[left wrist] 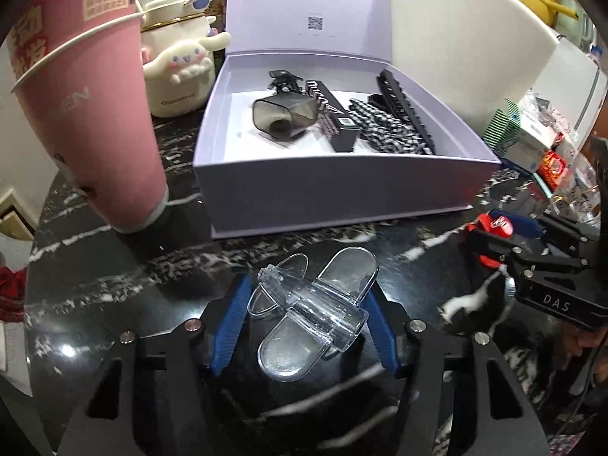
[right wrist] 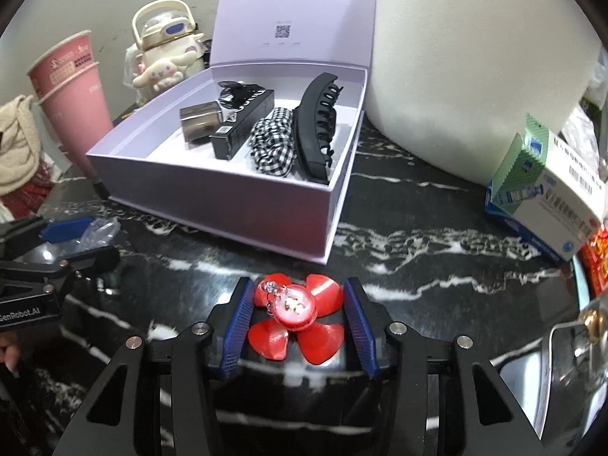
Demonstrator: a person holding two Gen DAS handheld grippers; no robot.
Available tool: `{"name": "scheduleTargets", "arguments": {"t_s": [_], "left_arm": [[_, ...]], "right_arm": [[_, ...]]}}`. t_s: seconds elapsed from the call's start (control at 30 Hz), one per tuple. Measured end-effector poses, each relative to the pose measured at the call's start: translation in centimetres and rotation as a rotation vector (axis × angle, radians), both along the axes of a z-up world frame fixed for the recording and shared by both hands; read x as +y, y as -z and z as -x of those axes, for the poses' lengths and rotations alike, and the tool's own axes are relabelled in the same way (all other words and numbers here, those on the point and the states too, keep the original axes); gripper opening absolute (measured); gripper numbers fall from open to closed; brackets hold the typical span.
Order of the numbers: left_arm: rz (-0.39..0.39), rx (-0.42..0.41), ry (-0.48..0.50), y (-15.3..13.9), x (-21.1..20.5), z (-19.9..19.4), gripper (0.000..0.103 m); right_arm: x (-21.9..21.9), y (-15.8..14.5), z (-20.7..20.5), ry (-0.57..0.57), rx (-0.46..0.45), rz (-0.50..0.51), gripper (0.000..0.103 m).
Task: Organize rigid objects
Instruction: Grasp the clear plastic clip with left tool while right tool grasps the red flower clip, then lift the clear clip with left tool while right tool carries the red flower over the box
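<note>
A clear plastic hair clip point(left wrist: 311, 311) lies on the black marble tabletop point(left wrist: 114, 266), and my left gripper point(left wrist: 308, 285) is shut on it, a blue pad against each side. My right gripper point(right wrist: 299, 283) is shut on a red flower hair clip point(right wrist: 300, 315), its blue pads touching the petals. Just behind both stands an open lavender box point(left wrist: 342, 190) holding a smoky grey clip point(left wrist: 283, 116), a black carton point(left wrist: 338, 121), a checked scrunchie point(left wrist: 383, 125) and a long black claw clip point(left wrist: 406, 110). Each gripper shows at the edge of the other's view.
Stacked pink paper cups point(left wrist: 87, 114) and a cream cartoon-dog jug point(left wrist: 178, 72) stand left of the box. A large white rounded object point(right wrist: 456, 76) sits behind it on the right. Medicine cartons point(right wrist: 543, 197) crowd the right edge.
</note>
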State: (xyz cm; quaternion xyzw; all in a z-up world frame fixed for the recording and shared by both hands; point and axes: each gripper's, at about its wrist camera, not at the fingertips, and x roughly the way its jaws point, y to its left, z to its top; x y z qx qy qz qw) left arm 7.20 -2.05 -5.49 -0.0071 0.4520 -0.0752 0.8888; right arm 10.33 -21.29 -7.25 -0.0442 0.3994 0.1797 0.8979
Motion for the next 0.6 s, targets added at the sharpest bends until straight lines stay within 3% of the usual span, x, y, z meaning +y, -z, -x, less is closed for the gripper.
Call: {"name": "scheduleTargets", "arguments": {"t_s": [0.6], "left_arm": [[0.052,0.006,0.036,-0.7,-2.5,2.9,0.059]], "right_arm": [[-1.5,0.4,6.1,-0.028,0.015,-0.055,0.048]]}}
